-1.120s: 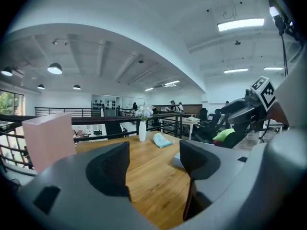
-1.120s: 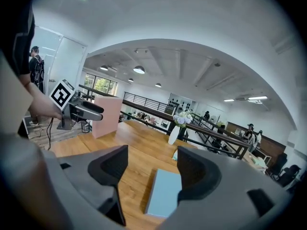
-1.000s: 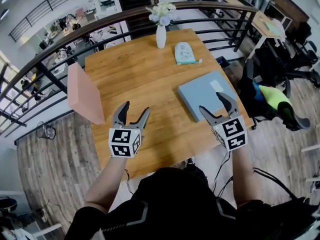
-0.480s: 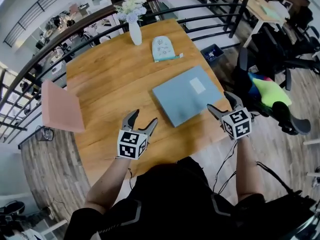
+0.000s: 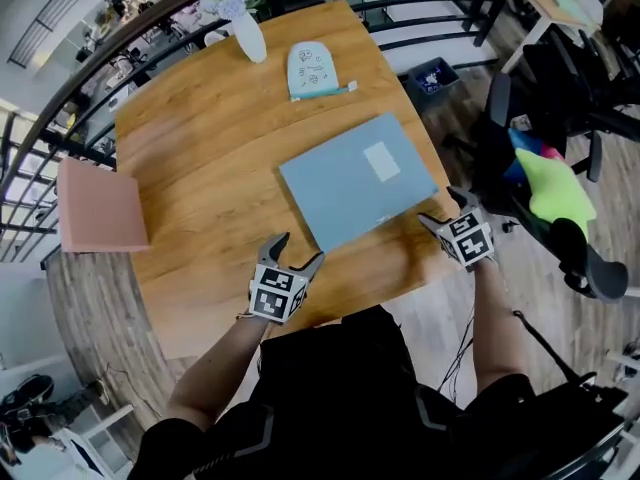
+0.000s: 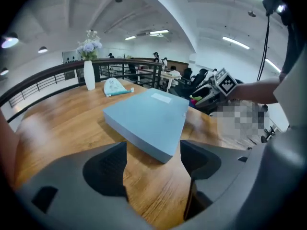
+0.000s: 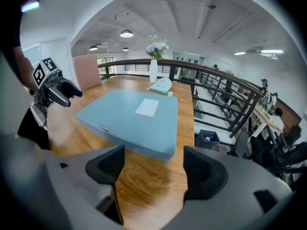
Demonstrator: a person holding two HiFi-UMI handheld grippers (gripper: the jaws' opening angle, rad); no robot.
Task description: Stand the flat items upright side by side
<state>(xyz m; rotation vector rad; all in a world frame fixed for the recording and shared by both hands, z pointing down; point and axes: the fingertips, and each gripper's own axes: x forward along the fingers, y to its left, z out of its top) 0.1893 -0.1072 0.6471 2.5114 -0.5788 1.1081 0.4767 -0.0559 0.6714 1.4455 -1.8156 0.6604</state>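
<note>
1. The blue box [image 5: 358, 180] is laid flat on the bench [image 5: 200, 138], near the front edge.
2. The left gripper [image 5: 298, 248] is held at the box's near corner, its fingers released and empty.
3. The fingers of the right gripper [image 5: 442, 208] have just been opened; nothing is gripped.

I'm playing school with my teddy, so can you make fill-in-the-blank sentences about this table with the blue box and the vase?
1. The blue-grey box lies ____ on the wooden table.
2. The white vase holds ____.
3. The left gripper has its jaws ____ and grips nothing.
4. In the head view, the pink board is at the table's ____ edge.

Missing words: flat; flowers; open; left.
</note>
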